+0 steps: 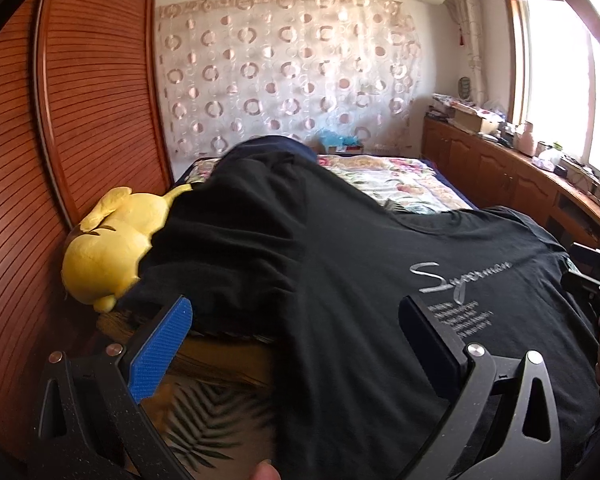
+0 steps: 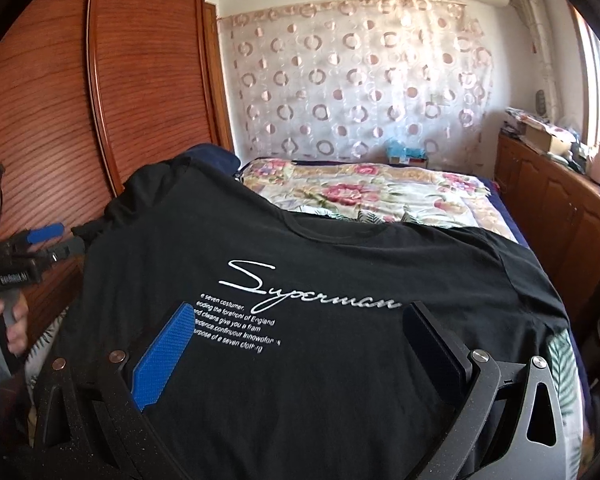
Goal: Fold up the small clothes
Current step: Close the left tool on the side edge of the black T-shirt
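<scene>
A black T-shirt (image 1: 300,264) with white "Superman" print (image 2: 308,288) lies spread face up on the near part of the bed (image 2: 380,192). Its left sleeve drapes over a yellow plush toy (image 1: 108,248). My left gripper (image 1: 296,320) is open and empty, hovering over the shirt's left side near the bed edge. My right gripper (image 2: 300,328) is open and empty, just above the shirt's chest print. The left gripper also shows in the right wrist view (image 2: 40,240), at the far left beside the shirt. The right gripper also shows at the right edge of the left wrist view (image 1: 596,280).
A wooden slatted wardrobe (image 1: 80,120) stands close on the left. A floral quilt (image 1: 392,180) covers the far bed. A wooden cabinet (image 2: 560,208) with clutter runs along the right under the window. A leaf-print sheet (image 1: 212,412) shows at the bed's near left corner.
</scene>
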`<state>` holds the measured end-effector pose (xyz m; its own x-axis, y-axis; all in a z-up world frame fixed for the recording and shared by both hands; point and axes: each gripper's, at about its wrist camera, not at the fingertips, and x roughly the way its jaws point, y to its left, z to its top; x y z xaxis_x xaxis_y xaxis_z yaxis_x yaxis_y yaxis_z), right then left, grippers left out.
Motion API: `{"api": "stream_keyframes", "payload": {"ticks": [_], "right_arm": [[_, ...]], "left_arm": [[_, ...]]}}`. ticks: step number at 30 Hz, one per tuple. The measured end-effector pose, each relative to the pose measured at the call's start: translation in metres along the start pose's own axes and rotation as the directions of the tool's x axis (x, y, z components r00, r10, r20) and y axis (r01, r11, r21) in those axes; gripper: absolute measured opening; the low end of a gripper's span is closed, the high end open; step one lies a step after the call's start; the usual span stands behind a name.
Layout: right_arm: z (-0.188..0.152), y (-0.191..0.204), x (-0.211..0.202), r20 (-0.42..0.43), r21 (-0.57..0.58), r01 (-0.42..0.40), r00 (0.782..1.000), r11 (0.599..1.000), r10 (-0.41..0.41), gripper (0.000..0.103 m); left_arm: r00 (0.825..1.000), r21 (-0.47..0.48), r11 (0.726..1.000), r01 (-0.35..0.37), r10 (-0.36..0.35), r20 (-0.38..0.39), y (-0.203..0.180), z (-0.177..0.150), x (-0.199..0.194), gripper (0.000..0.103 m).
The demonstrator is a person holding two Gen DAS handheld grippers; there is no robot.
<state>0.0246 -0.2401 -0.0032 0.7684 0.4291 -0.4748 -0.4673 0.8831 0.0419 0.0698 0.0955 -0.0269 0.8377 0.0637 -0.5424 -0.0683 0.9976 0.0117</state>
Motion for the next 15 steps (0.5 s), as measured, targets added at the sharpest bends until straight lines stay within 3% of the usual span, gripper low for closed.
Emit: {"api": "stream_keyframes", "payload": {"ticks": [5,7,15], "right_arm": [[0.014,-0.007,0.015,-0.032,-0.022,-0.026,0.999,0.999,0.025,0.103],[0.02,-0.01,0.023,-0.04,-0.024,-0.039,0.998,0.999,0.038,0.103],[0.033,-0.02,0.054,-0.107,-0.056,-0.074,0.992,0.996,0.068,0.103]], "left_arm": [[1.0,-0.018,1.0,-0.018,0.018,-0.022,0.03,0.014,0.013,0.103],[0.999,-0.026,0.999,-0.027,0.026,-0.035,0.041,0.02,0.019,0.098],[0.994,-0.11,0.993,-0.033,0.021,-0.107,0.084,0.033,0.05,0.064]]}}
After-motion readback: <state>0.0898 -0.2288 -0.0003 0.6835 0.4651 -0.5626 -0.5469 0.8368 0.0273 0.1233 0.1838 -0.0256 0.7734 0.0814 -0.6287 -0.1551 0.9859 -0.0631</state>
